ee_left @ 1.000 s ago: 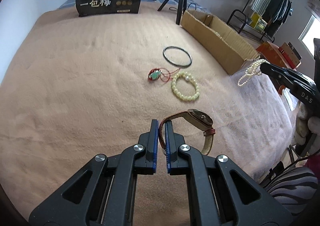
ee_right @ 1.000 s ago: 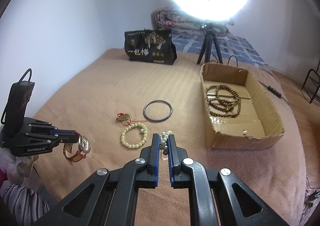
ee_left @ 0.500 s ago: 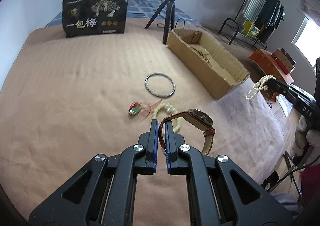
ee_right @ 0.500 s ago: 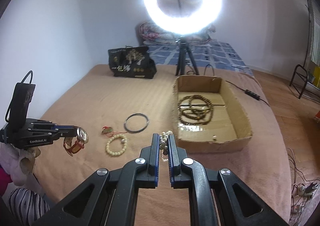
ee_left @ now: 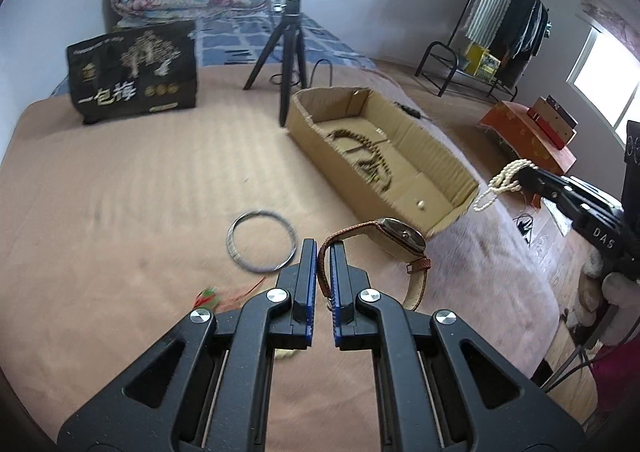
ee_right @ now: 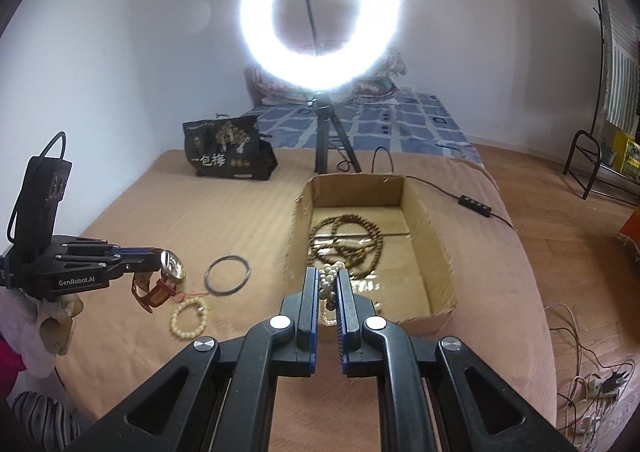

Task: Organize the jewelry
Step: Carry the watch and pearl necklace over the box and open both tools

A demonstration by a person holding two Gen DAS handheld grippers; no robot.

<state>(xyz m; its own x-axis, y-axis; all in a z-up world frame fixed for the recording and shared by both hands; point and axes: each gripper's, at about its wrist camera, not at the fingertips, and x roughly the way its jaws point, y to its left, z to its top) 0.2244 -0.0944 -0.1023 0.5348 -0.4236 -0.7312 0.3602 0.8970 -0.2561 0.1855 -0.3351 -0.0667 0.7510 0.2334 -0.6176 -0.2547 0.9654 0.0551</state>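
Observation:
My left gripper [ee_left: 323, 252] is shut on the brown strap of a wristwatch [ee_left: 400, 236] and holds it in the air above the bed; it also shows in the right wrist view [ee_right: 158, 266] with the watch [ee_right: 170, 272]. My right gripper [ee_right: 329, 280] is shut on a white pearl necklace [ee_right: 329, 284], held near the front end of the cardboard box [ee_right: 436, 252]; the pearls [ee_left: 496, 184] hang from it in the left wrist view. A brown bead necklace [ee_right: 346, 238] lies in the box. A dark bangle [ee_right: 227, 280], a pale bead bracelet [ee_right: 189, 318] and a red-green charm [ee_left: 208, 294] lie on the blanket.
A ring light on a tripod [ee_right: 328, 148] stands behind the box. A black bag [ee_right: 228, 152] sits at the back left. A cable with a switch [ee_right: 474, 206] runs along the right of the bed. A clothes rack [ee_left: 500, 20] stands on the floor at right.
Both grippers have risen and moved forward towards the box with their loads. The bracelet and charm have slid down and partly out of the left wrist view.

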